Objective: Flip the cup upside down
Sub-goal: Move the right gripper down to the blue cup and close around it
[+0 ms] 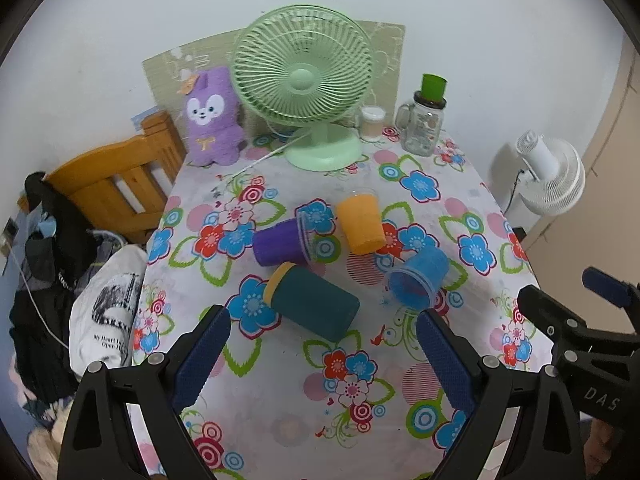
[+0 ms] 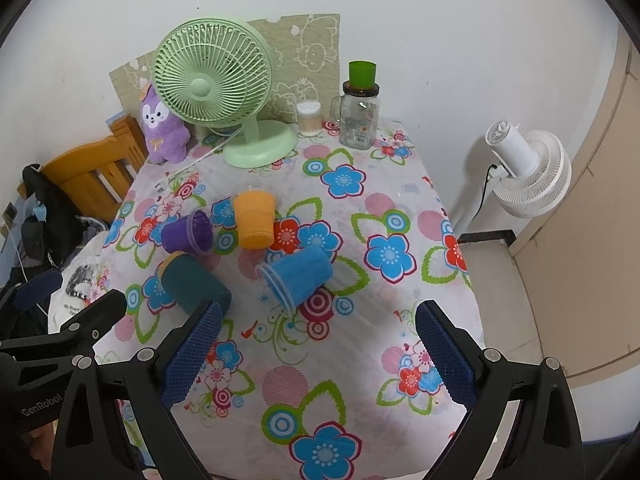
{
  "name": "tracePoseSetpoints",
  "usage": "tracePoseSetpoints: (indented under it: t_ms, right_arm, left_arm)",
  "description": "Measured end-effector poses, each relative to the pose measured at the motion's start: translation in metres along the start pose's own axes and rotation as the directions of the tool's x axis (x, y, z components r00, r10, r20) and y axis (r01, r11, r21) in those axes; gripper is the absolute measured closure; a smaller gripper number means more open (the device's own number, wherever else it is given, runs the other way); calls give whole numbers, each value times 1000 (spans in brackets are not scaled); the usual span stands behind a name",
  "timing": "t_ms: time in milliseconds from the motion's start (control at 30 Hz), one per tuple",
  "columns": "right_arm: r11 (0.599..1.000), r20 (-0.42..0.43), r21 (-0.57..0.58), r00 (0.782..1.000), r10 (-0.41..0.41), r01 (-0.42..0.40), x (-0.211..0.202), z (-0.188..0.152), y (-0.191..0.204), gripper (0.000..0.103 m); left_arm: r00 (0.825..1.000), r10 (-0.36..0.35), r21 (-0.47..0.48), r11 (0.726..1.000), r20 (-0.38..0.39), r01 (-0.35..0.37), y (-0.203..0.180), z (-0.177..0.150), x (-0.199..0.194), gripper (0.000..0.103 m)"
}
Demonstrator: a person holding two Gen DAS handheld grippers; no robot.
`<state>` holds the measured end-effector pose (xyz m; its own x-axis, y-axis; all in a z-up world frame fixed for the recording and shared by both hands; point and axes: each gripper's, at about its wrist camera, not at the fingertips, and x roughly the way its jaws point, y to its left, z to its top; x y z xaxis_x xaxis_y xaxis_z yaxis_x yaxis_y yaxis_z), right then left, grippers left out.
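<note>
"GenRobot" marks the left tongs (image 2: 24, 304); "My Heart" shows on the white bag (image 1: 106, 320).

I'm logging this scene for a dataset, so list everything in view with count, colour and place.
Cups on their sides: 4; purple, orange, blue, dark teal; mid-table.
Desk fan: 1, light green, table back.
Plush toy: 1, purple, back left.
Glass jar: 1, clear, back right, a green cup on top.
Small container: 1, clear, beside the jar.
Tablecloth: 1, floral.
Chair: 1, wooden, left of table.
Floor fan: 1, white, right.
Left gripper: black, blue pads, open.
Right gripper: same, open.
</note>
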<state>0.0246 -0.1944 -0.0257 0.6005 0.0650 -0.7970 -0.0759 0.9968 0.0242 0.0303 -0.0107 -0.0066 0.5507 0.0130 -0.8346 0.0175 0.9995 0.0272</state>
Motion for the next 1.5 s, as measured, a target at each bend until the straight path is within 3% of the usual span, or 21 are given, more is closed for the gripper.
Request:
tracePoseSetpoints:
  t_ms: [600,867,1133,1500]
  right_arm:
    - [995,-75,100,997,-21,28,56,29,-57,4]
    - [992,-126,124,992,-3,18,97,35,-73,4]
    - [987,-182,159,983,15,14,133,35,-91,4]
    - [985,-266,174,963,44,3,177,23,-102,4]
  left_arm:
    - [992,-39,217,974,-122,65,-49,37,82,7]
    - [978,-65,295,948,-196,122,-82,46,129,7]
    - [959,-63,395,902,-275,172,-120,42,172,7]
    - [933,-27,431,881,-360,192,-139,32,224,7]
